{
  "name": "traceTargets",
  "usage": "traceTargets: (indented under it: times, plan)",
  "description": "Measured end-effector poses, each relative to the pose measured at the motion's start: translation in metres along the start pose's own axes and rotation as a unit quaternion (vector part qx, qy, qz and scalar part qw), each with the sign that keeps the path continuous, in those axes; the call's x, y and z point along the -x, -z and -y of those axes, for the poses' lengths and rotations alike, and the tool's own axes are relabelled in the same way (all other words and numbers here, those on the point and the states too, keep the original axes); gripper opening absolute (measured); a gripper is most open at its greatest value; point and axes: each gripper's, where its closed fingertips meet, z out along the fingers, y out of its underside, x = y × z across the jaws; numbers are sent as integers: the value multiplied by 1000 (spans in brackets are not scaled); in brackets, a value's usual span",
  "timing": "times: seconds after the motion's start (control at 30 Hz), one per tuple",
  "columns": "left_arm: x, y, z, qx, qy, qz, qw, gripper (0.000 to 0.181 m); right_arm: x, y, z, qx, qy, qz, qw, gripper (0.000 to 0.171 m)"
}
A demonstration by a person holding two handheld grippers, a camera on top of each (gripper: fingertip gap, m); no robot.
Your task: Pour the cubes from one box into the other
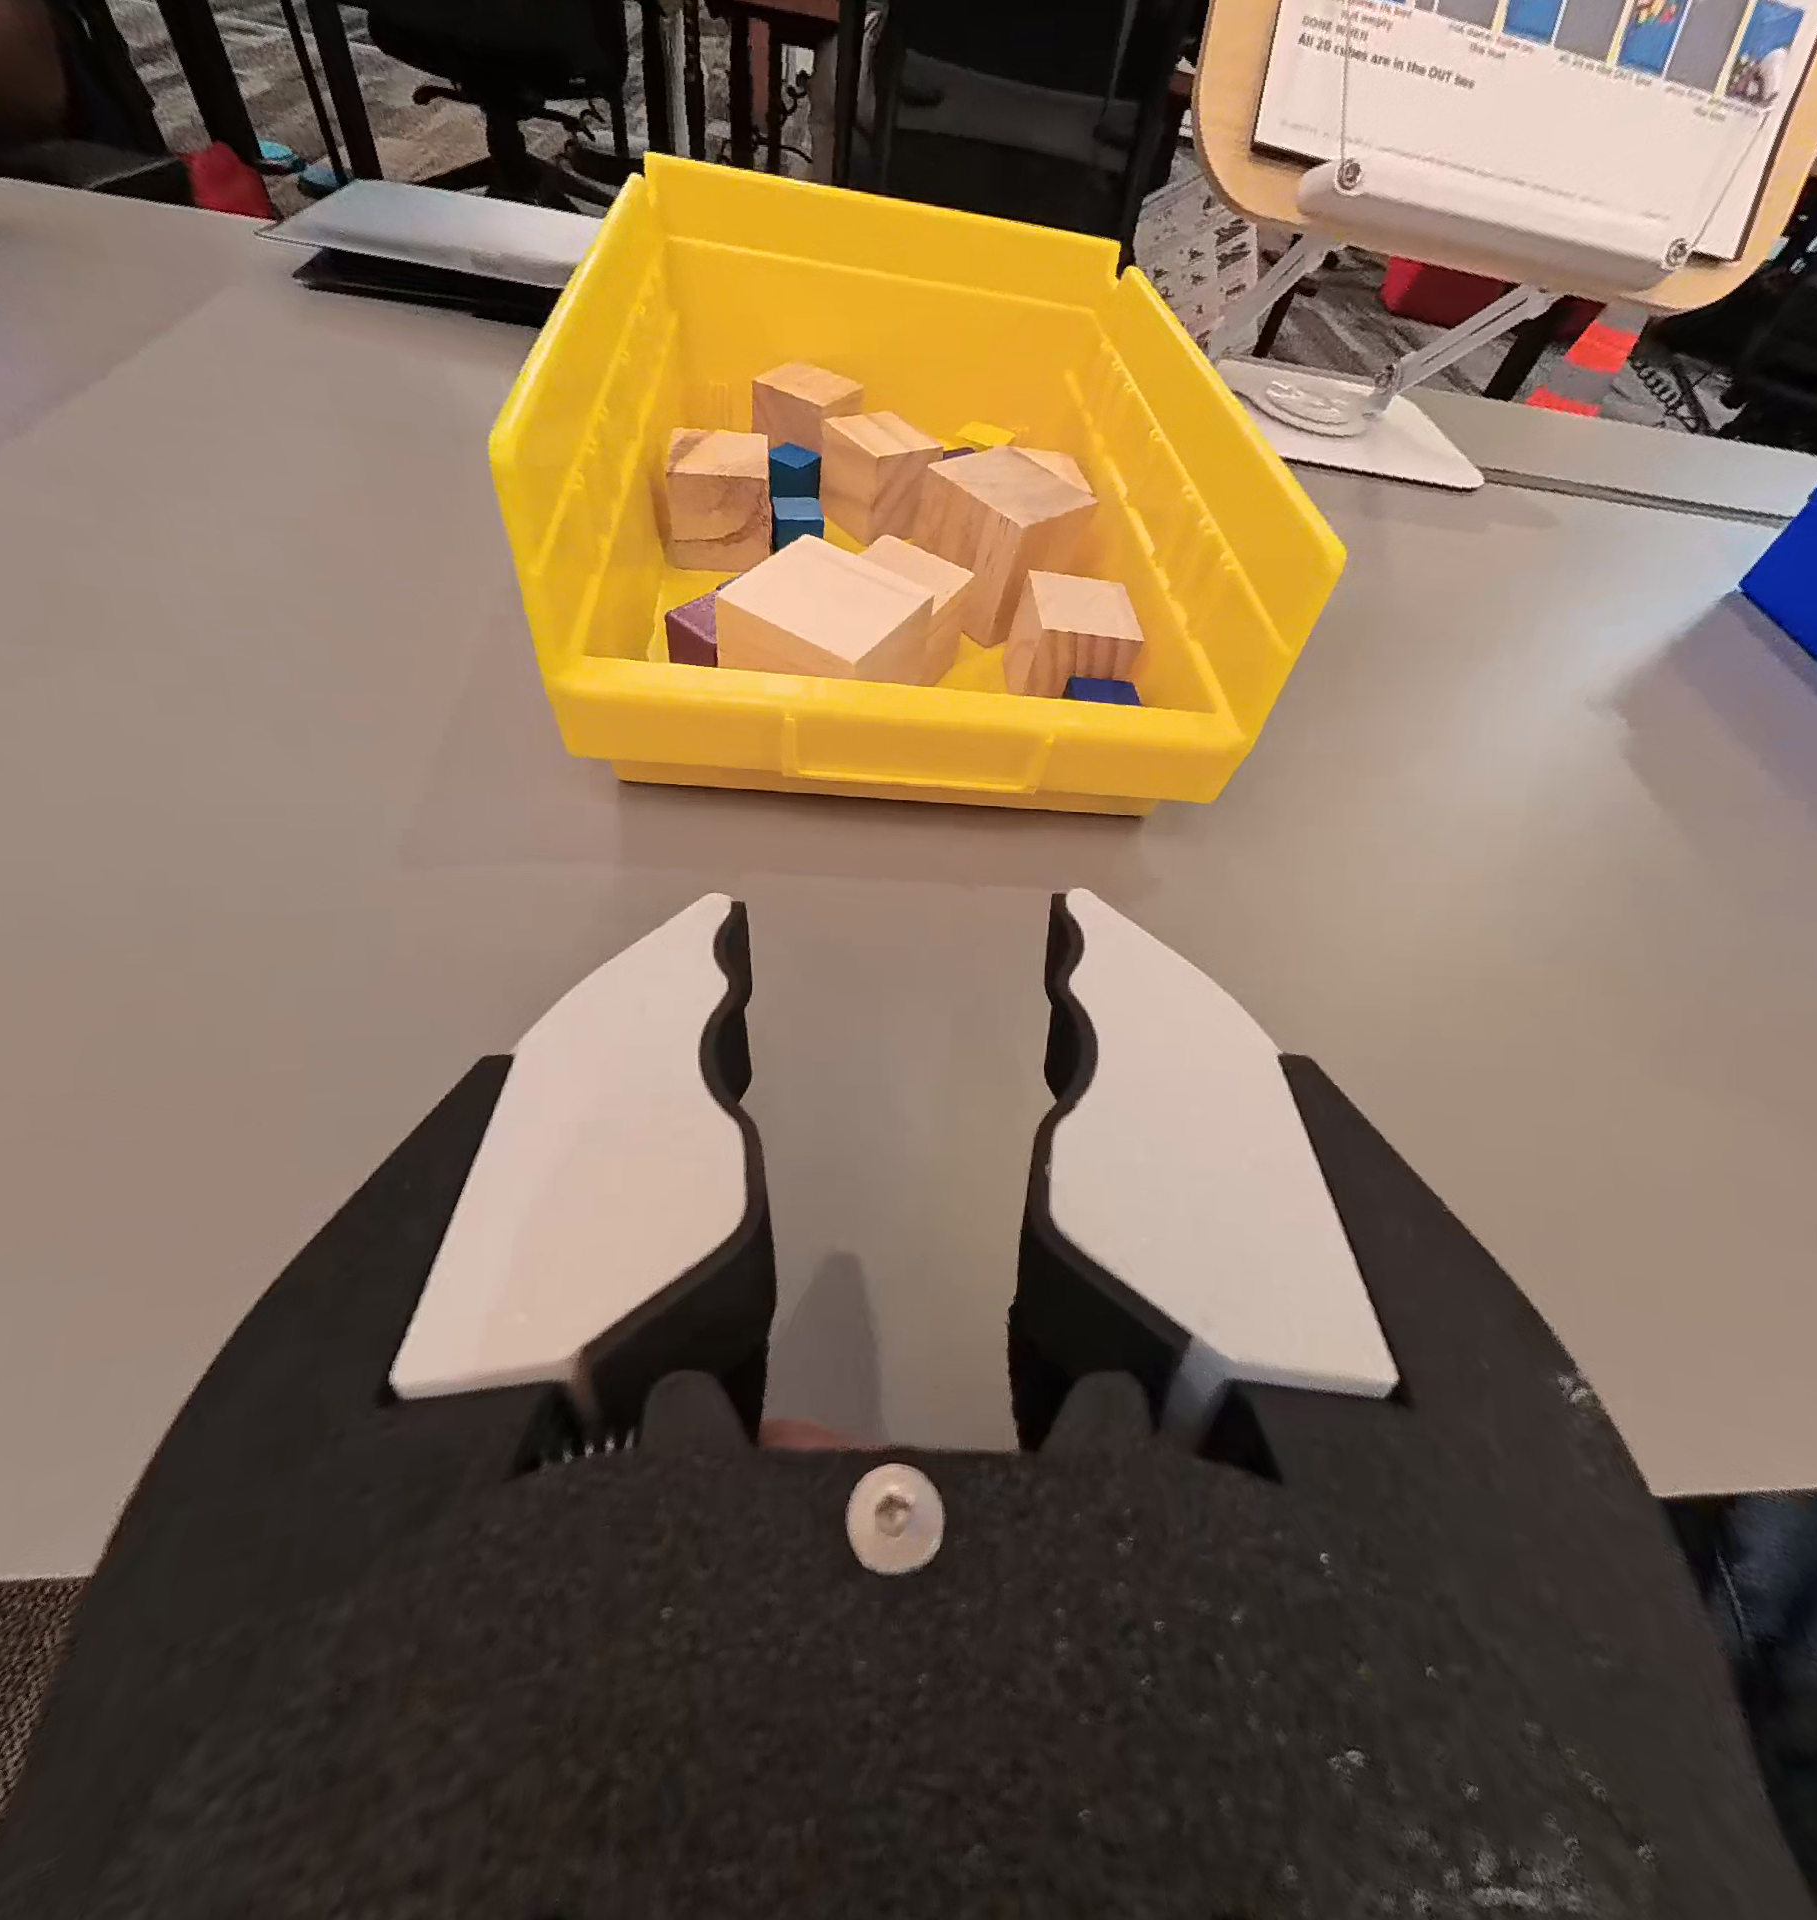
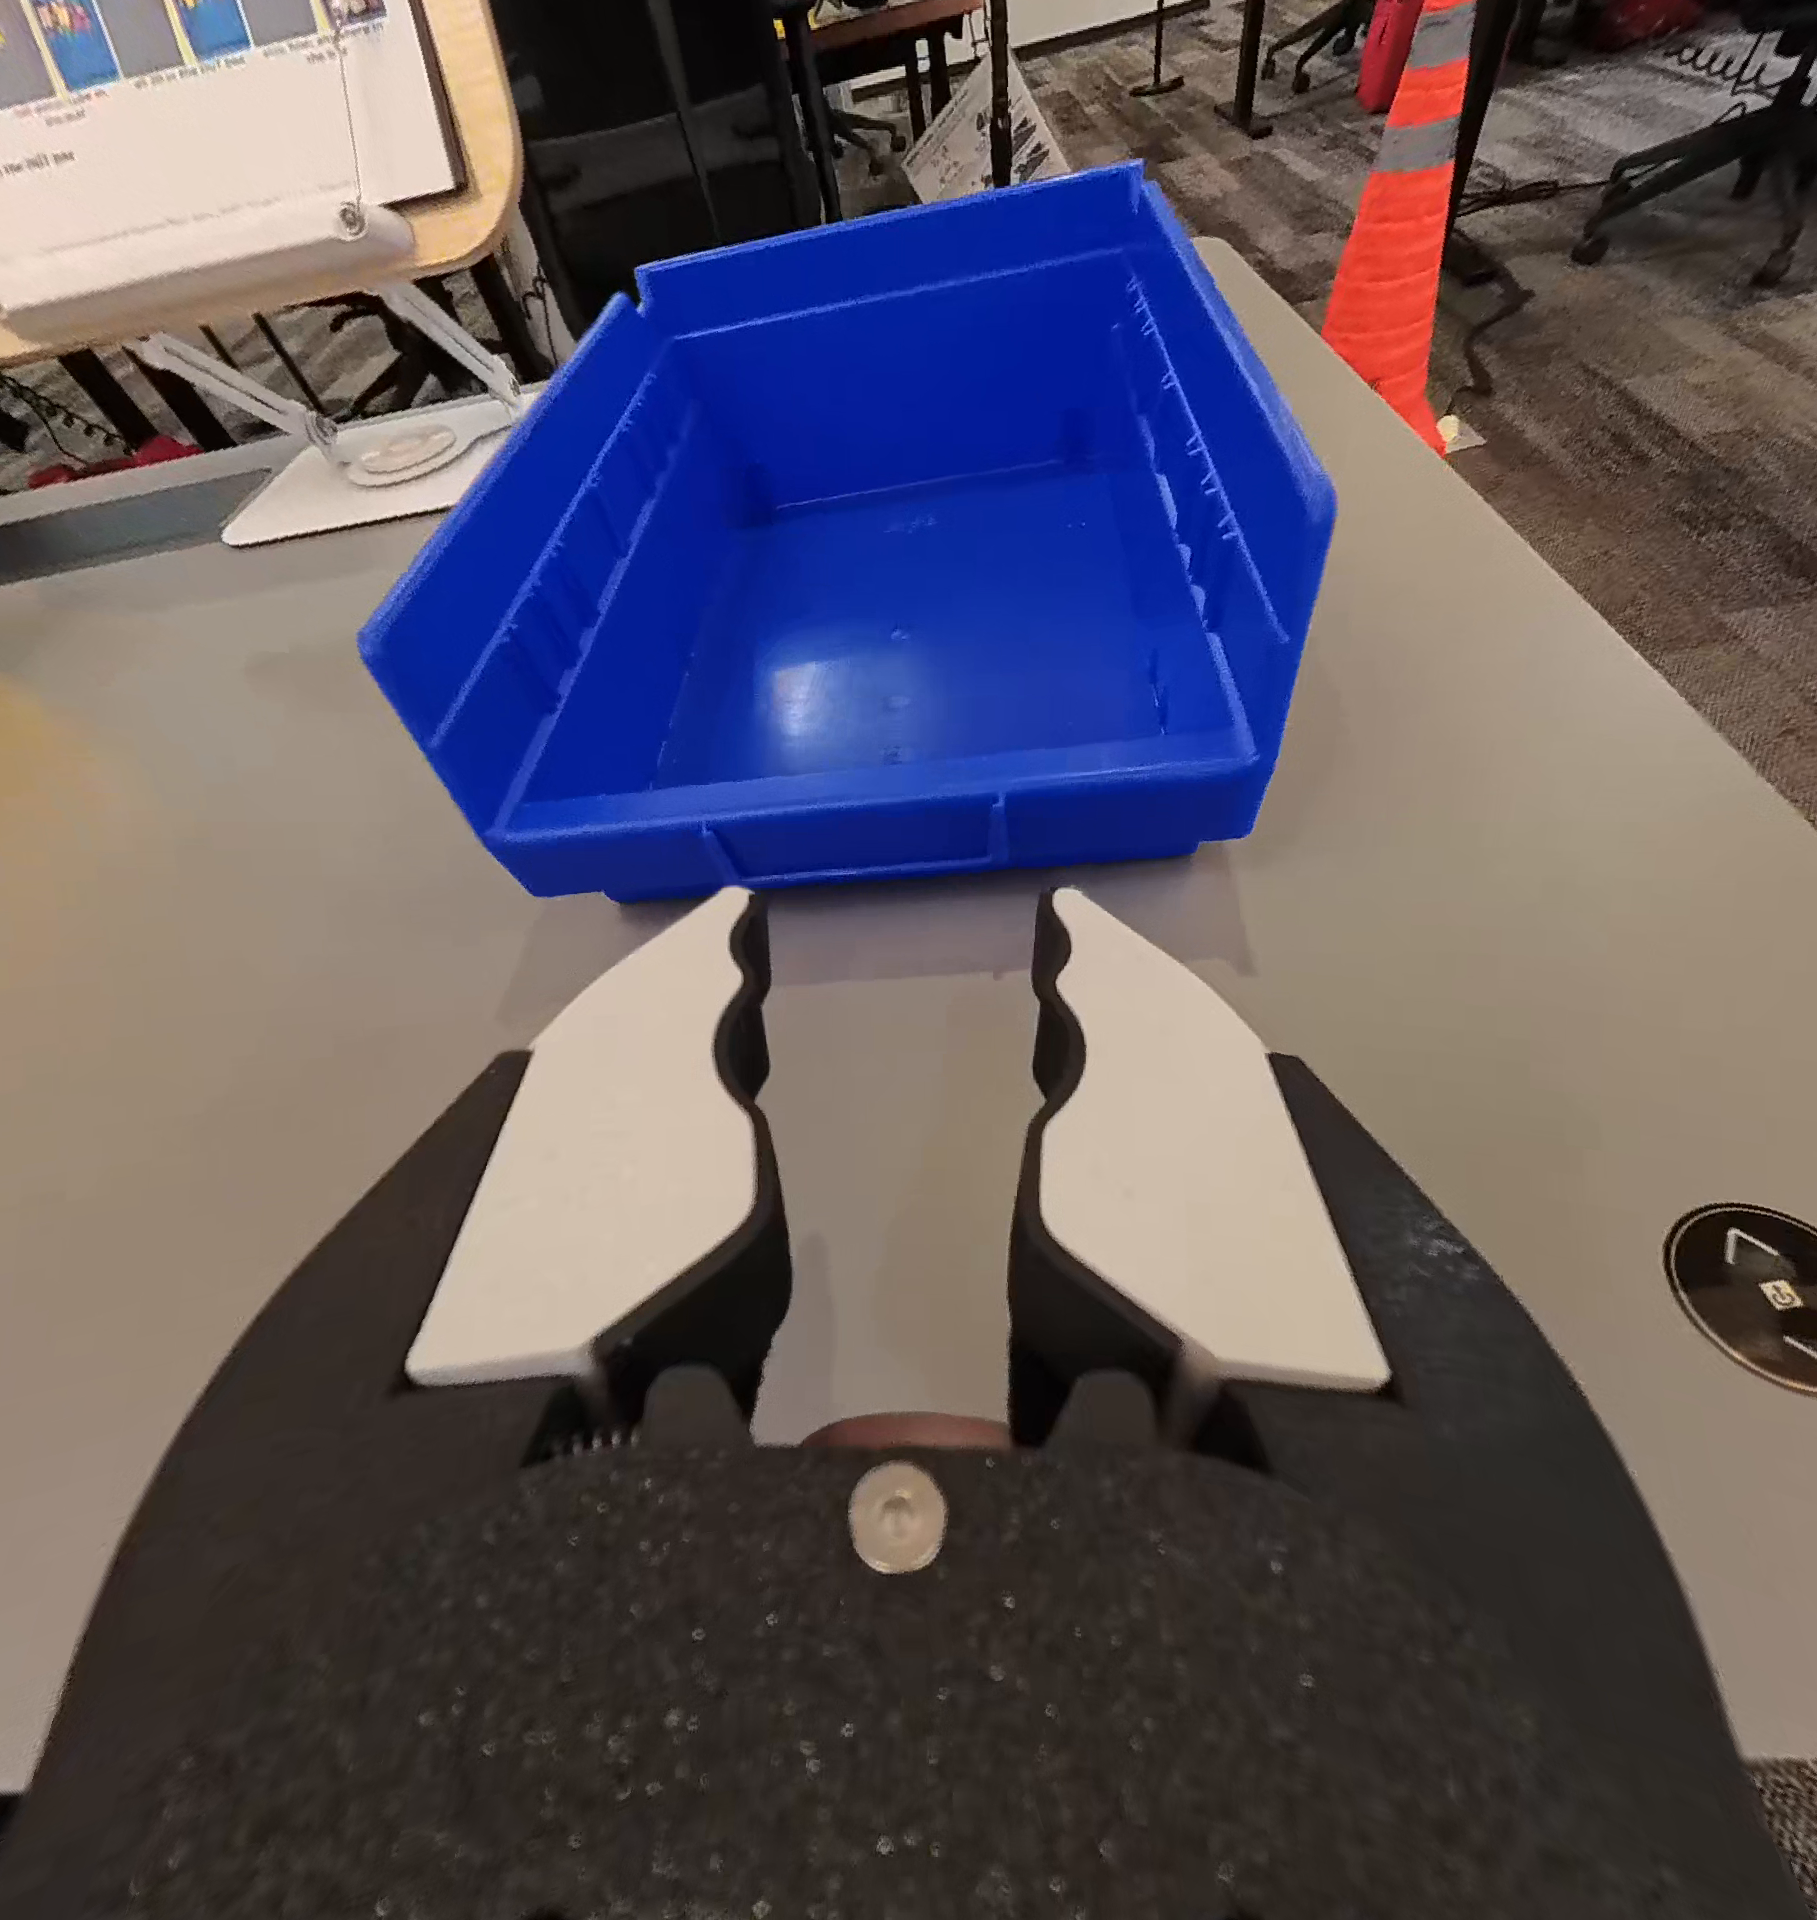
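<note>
Cubes [image 1: 888, 540]: wooden and coloured, inside yellow box [image 1: 914, 743], mid-tabletop [image 1: 260, 831].
Blue box [image 2: 852, 831]: bare inside, near tabletop's right edge.
Left gripper [image 1: 899, 909]: fingers spread, holding nothing.
Right gripper [image 2: 899, 904]: fingers spread, holding nothing.

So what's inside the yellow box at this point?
The yellow box holds a loose pile of large plain wooden cubes with small coloured ones among them: blue, purple, yellow. Anything beneath the pile or behind the front lip is hidden.

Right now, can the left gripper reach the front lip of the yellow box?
Probably yes. The left gripper is open and faces the yellow box squarely, with only bare table between them.
</note>
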Motion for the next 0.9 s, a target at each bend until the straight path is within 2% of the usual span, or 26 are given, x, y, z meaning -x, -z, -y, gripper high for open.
traceTargets:
  times: [0.37,0.53,0.9]
  plan:
    - [1,-4,-2,9,23,-9,1000,55,4,2,-3,5,6,1,1000,48]
    - [-5,-8,-3,13,17,-17,1000,55,8,7,4,-13,-10,15,1000,54]
    - [-17,-14,-6,28,-7,-43,999,57,18,8,-3,1,41,9,999,54]
